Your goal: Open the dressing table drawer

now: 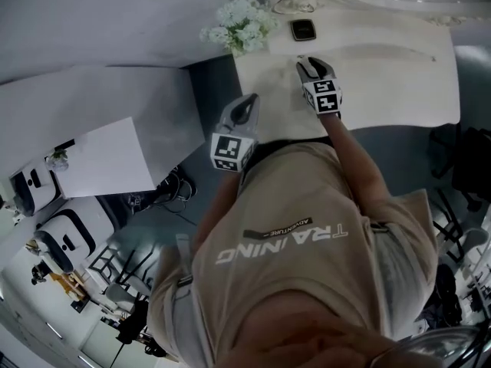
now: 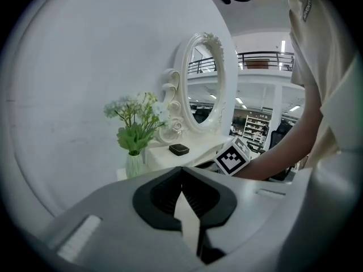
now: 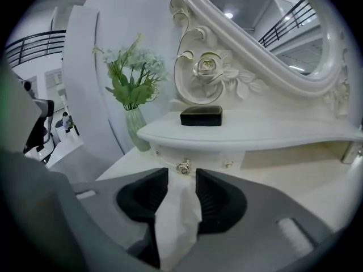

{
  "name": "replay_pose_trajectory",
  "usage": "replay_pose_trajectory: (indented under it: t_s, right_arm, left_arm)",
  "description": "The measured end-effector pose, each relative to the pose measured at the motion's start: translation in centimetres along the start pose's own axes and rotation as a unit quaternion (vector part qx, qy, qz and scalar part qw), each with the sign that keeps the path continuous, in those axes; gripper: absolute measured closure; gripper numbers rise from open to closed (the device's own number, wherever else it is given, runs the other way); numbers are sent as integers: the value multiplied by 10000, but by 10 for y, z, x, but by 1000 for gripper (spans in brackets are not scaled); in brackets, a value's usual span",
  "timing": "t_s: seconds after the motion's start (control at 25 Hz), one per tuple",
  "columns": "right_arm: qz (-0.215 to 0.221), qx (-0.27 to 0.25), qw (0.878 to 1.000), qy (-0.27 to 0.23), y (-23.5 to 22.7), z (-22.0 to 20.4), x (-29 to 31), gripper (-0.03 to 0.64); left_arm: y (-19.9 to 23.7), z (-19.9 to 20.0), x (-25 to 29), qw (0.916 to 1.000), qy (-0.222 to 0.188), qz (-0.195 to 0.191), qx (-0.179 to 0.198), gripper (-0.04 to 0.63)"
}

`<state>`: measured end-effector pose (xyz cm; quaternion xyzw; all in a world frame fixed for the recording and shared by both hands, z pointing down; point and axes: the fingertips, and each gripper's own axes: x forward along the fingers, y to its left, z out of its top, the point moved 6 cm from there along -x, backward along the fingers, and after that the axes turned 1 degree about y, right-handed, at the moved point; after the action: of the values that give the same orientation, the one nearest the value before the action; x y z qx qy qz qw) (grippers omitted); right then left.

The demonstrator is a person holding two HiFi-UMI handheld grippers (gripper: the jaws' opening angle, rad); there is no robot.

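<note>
Reaching over the desk [image 3: 295, 180], the right hand-held gripper [image 3: 181, 177] points at the drawer [image 3: 198, 154], which sits under the raised shelf [image 3: 255, 132] that carries the black box [image 3: 201, 116]. The drawer looks shut, its front lying flush below the shelf edge. Its jaws stand apart with a clear gap and nothing gripped. The metal knob [image 3: 182, 166] lies dead ahead, just past the tips and in line with that gap. A second knob [image 3: 228, 164] sits further right on the same front.

The drawer front runs side to side across the right gripper view, so the knob sticks out toward the jaws. The pull would likely have to come straight back toward the person.

In the head view the right hand-held gripper [image 1: 307, 64] is over the desk top. The left hand-held gripper [image 1: 247, 102] hangs back off the desk edge, near the person's body, so the right one is plainly nearer the drawer. In its own view the left hand-held gripper [image 2: 181, 171] has its jaws together at the tips, holding nothing, and faces the flowers [image 2: 136, 123] and the mirror [image 2: 207, 84] from well apart.

Next, I judge, comes a short advance and a close on the knob. The gap is wide against so small a knob, so a slip off it is the risk.
</note>
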<state>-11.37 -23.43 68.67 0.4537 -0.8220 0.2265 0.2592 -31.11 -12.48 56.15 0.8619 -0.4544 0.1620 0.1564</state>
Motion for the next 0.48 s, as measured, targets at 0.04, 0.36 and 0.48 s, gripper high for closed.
replay_pose_trajectory:
  t_s: [0.04, 0.36, 0.48]
  right_arm:
    - [-77, 51, 10000, -6, 1, 1, 3, 462]
    - [-640, 326, 9974, 37, 1, 5, 28, 463]
    - [-858, 236, 9960, 7, 7, 8, 31, 487]
  left_arm:
    - [4, -2, -3, 10000, 7, -27, -12, 588]
    - [34, -12, -23, 9998, 124, -181, -29, 588]
    - [42, -12, -29, 9998, 95, -153, 12, 588]
